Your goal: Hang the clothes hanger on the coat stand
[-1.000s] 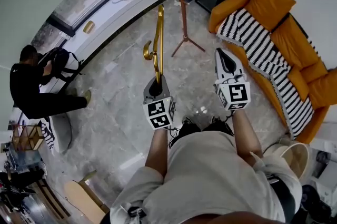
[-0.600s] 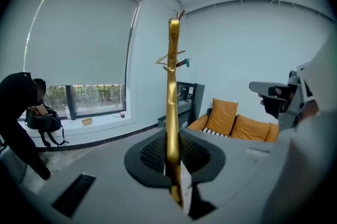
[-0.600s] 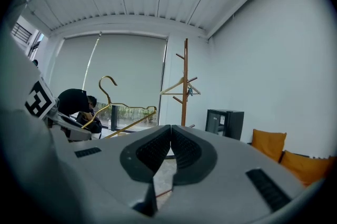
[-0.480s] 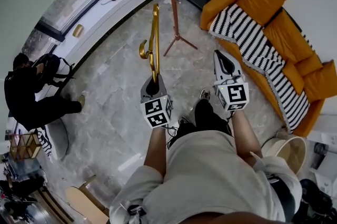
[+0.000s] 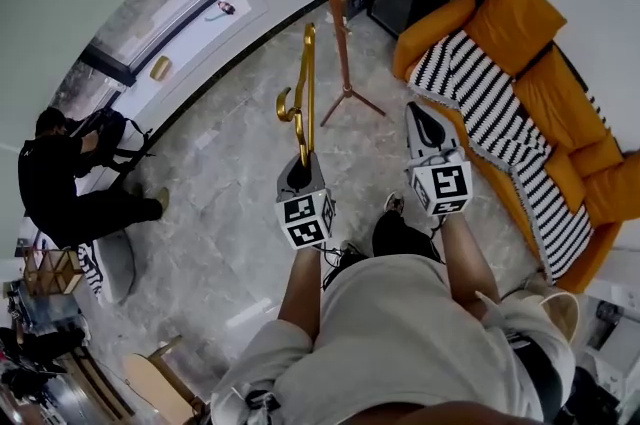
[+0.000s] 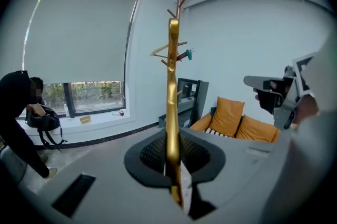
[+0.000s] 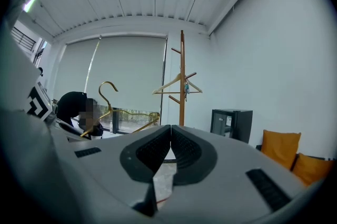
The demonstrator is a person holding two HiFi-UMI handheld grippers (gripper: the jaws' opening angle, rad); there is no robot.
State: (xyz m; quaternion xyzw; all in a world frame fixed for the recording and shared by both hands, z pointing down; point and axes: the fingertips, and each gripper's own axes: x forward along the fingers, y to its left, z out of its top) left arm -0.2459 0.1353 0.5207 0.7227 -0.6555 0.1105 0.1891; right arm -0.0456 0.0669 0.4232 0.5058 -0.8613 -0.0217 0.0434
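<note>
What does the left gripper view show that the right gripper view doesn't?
Only the left gripper view: the gold hanger seen edge-on, clamped in the left tool, and the right tool off to the side. Only the right gripper view: the right tool's own jaws together with nothing between them, and the hanger's hook side-on. Both: the coat stand with a pale hanger on it, the person by the window, the black cabinet, the orange sofa.

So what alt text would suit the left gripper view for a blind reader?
The left gripper clamps a gold hanger, seen edge-on, rising up the middle. Behind it stand a wooden coat stand, a window and an orange sofa; a person in black stands at the left.
</note>
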